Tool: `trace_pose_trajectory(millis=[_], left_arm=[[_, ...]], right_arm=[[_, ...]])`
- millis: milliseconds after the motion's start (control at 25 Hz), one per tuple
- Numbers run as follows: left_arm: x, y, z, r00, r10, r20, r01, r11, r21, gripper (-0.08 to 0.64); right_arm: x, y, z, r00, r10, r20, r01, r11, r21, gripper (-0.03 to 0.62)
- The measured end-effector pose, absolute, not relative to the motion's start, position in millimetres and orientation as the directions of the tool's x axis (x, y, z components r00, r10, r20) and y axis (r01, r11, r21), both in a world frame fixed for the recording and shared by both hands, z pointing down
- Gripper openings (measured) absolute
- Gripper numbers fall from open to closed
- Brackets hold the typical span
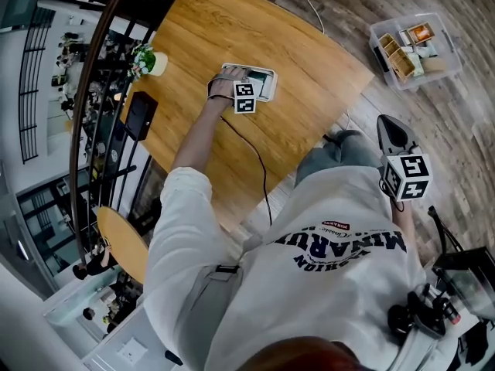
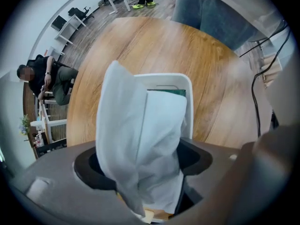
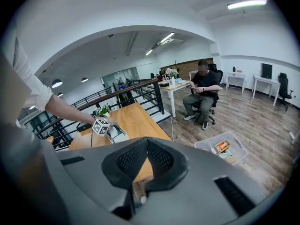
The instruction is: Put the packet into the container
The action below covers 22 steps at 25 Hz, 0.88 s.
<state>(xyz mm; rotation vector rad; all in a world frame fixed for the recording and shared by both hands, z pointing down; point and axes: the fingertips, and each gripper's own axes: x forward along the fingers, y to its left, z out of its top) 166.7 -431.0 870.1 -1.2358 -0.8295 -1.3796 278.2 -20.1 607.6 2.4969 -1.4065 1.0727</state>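
Note:
A white packet stands between the jaws of my left gripper. The jaws are spread wide and do not seem to press on it. It hangs over the white container, where something green shows inside. In the head view the left gripper reaches to the container on the round wooden table. My right gripper is held off the table beside the person's body. Its jaws meet at the tips with nothing between them.
On the floor to the right stands a clear plastic bin with several boxes. A potted plant and a black box sit at the table's left edge. A black cable trails from the left gripper. A person sits at a far desk.

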Motion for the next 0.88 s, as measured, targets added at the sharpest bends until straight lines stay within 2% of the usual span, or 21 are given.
trace_pose_trajectory(millis=[280,560,640,720,880], left_arm=[[177.0,-442.2,824.7,0.263,-0.348,0.900,0.903,-0.239,-0.357,0.401],[167.5,-442.8,745.5,0.443,-0.384,0.810,0.687,-0.436,-0.582,0.405],[159.1,-445.8,716.6,0.495,-0.403,0.770,0.559,-0.531,-0.637,0.405],[145.6,-445.9,681.2,0.545,-0.422,0.725,0.372,-0.653,-0.660,0.405],[107.4,-426.0,599.1,0.664,-0.449,0.597,-0.032,-0.816,-0.578,0.405]], right_arm=[[278.7,-35.6,606.5,0.299,-0.749,0.591,-0.806,-0.530,-0.264,0.008],[273.6,-67.4,596.0,0.244,-0.803,0.543,-0.860,-0.438,-0.261,0.008],[277.3,-81.4,591.4,0.224,-0.822,0.523,-0.882,-0.399,-0.249,0.008],[281.0,-96.9,584.8,0.195,-0.844,0.499,-0.907,-0.349,-0.235,0.008],[269.0,-126.1,566.9,0.117,-0.875,0.469,-0.945,-0.244,-0.219,0.009]])
